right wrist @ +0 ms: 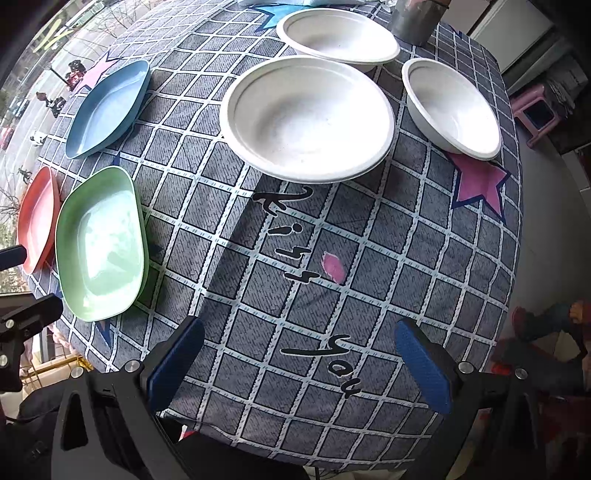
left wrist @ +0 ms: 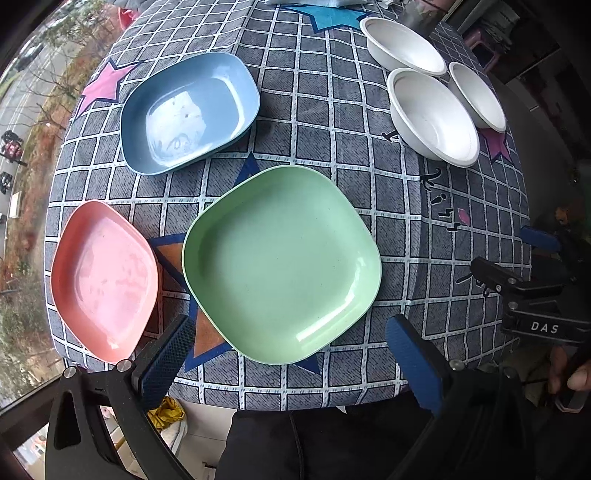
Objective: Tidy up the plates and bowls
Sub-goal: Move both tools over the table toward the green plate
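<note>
Both grippers — left gripper [left wrist: 291, 363], right gripper [right wrist: 299, 363] — hovered with fingers spread and empty, the left nearest the square green plastic plate [left wrist: 281, 263], the right facing the round white bowls [right wrist: 308, 118] — likely stacking next.

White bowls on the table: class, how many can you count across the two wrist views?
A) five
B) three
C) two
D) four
B: three show in the right wrist view, the near bowl, the far bowl and the smaller right bowl, all lying on the checked tablecloth; the left wrist view shows the same three.
</note>
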Available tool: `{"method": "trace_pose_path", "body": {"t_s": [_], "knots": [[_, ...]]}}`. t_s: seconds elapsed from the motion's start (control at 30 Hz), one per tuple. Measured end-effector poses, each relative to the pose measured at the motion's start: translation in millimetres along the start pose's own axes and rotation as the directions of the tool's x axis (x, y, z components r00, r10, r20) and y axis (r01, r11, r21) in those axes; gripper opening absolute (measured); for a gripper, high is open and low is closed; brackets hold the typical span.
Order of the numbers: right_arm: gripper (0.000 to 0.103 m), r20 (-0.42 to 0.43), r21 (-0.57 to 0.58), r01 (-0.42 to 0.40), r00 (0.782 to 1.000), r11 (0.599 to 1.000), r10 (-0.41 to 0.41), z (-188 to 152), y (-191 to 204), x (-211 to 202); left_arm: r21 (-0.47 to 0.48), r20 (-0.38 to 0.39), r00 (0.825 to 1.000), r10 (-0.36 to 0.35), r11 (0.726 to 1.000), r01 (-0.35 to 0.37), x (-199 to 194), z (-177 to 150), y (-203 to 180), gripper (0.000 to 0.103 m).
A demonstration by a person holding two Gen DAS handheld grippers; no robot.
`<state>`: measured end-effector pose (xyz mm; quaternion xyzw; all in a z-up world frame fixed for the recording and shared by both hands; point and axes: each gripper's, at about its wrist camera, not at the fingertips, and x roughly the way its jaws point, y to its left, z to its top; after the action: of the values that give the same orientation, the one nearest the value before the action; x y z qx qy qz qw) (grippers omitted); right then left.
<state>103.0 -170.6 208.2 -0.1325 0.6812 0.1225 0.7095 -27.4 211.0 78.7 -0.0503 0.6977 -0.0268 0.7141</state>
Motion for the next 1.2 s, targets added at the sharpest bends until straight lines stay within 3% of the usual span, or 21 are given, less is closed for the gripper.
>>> {"method": "trace_pose_path", "body": {"t_s": [0.23,0.57,0.77,0.93,1.0,1.13,1.2], "knots": [[0.103,0.014,-0.009,-0.002,1.0,1.0,0.002,3,10,-1,-0.018,0.004,1.0,-0.019,1.0,0.019,-2,-4,7,0.103],[0.103,0.013,-0.091,0.017,1.0,0.996,-0.016,2,50,6,-0.168,-0.002,0.997,-0.076,0.983,0.075,5,-13,41,0.103],[0.103,0.07,-0.188,0.028,0.997,0.982,-0.015,18,90,-3,-0.294,-0.014,0.99,-0.141,0.947,0.13,13,-20,63,0.103],[0.103,0.043,-0.225,-0.08,0.995,0.971,0.092,29,115,-4,-0.363,0.025,0.984,-0.174,0.916,0.171,12,-24,71,0.103],[0.103,0.035,-0.242,-0.092,0.994,0.966,0.104,37,117,-3,-0.414,0.034,0.981,-0.191,0.891,0.188,14,-24,77,0.103],[0.103,0.003,-0.281,-0.108,0.994,0.954,0.113,44,133,6,-0.498,0.032,0.982,-0.188,0.849,0.179,21,-28,85,0.103],[0.103,-0.007,-0.304,-0.124,0.992,0.945,0.128,46,141,9,-0.512,0.025,0.985,-0.169,0.844,0.158,22,-28,87,0.103]]}}
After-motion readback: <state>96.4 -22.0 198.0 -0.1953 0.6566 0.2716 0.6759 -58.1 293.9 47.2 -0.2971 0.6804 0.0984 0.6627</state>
